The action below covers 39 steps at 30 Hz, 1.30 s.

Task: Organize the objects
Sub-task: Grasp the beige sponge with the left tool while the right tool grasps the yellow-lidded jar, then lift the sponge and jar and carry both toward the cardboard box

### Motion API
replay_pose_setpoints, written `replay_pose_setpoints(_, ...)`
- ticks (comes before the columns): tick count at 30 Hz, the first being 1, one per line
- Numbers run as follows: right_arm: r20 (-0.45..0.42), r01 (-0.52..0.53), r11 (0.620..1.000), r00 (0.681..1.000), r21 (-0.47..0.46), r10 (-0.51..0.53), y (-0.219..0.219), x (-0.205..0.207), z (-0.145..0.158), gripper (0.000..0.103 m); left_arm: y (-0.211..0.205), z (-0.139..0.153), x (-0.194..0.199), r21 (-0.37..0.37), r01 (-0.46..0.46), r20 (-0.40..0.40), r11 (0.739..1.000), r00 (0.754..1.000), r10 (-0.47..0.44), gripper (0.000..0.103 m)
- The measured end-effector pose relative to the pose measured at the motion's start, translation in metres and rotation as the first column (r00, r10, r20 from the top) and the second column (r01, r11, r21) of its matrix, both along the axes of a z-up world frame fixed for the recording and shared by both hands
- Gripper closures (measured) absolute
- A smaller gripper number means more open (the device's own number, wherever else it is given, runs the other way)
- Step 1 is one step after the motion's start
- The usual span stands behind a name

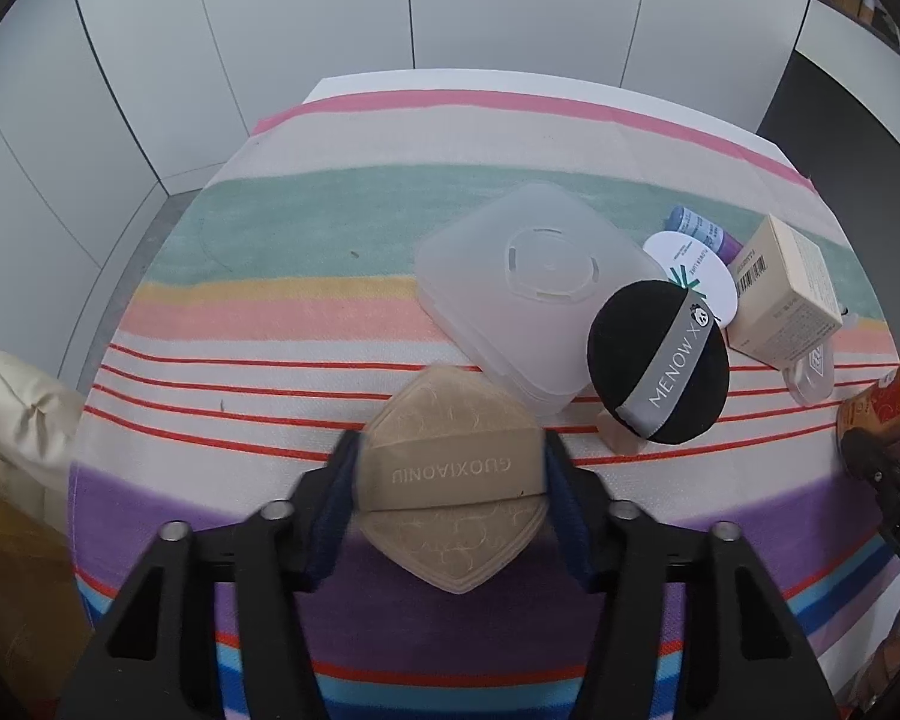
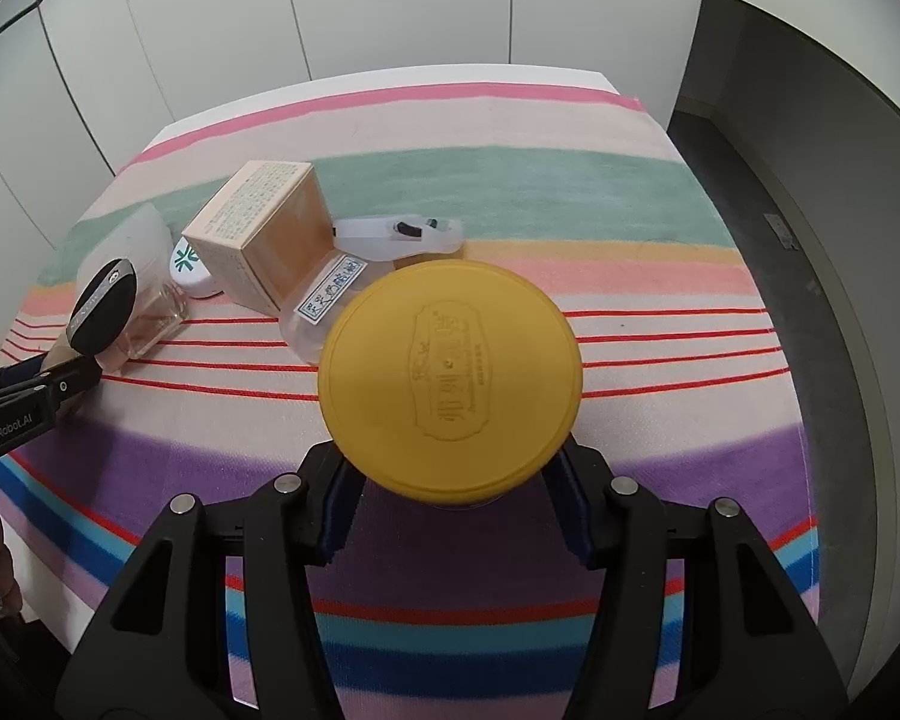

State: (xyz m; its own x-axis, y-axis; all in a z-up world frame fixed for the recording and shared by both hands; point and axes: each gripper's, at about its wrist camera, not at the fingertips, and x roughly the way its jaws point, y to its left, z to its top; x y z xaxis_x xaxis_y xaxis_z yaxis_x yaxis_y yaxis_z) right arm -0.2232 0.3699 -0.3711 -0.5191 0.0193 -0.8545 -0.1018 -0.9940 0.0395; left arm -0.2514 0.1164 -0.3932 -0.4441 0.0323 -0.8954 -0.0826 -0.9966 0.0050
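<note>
My left gripper (image 1: 450, 468) is shut on a beige powder puff (image 1: 450, 480) marked GUOXIAONIU and holds it over the striped cloth (image 1: 330, 210). A black puff (image 1: 657, 354) with a grey MENOW band leans on a small clear stand just right of it. My right gripper (image 2: 453, 474) is shut on a jar with a yellow lid (image 2: 450, 378); the jar body is hidden under the lid. That jar also shows at the right edge of the left wrist view (image 1: 888, 408).
A frosted plastic case (image 1: 534, 282) lies behind the beige puff. A beige carton (image 2: 264, 240), a white round tin (image 2: 189, 267), a clear labelled bottle (image 2: 324, 306) and a small blue-purple tube (image 1: 699, 231) cluster mid-table. The left gripper shows at the left edge of the right wrist view (image 2: 30, 396).
</note>
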Motion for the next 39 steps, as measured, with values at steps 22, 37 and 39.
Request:
replay_pose_setpoints(22,-0.065,0.012,0.999,0.998,0.049,-0.009,0.006,0.020,0.093,0.046,-0.024,0.106,-0.002,0.022,-0.069,-0.029,0.997,0.997,0.069,0.067)
replay_pose_setpoints(37,-0.144,0.006,0.997,0.990,0.080,0.006,-0.008,0.003,0.258,0.046,-0.021,0.239,0.012,-0.024,-0.014,-0.126,1.000,0.992,0.011,0.067)
replay_pose_setpoints(39,-0.158,0.002,0.995,0.987,0.100,0.014,-0.013,0.006,0.275,0.046,-0.021,0.257,0.015,-0.030,-0.019,-0.140,0.999,0.990,0.014,0.067)
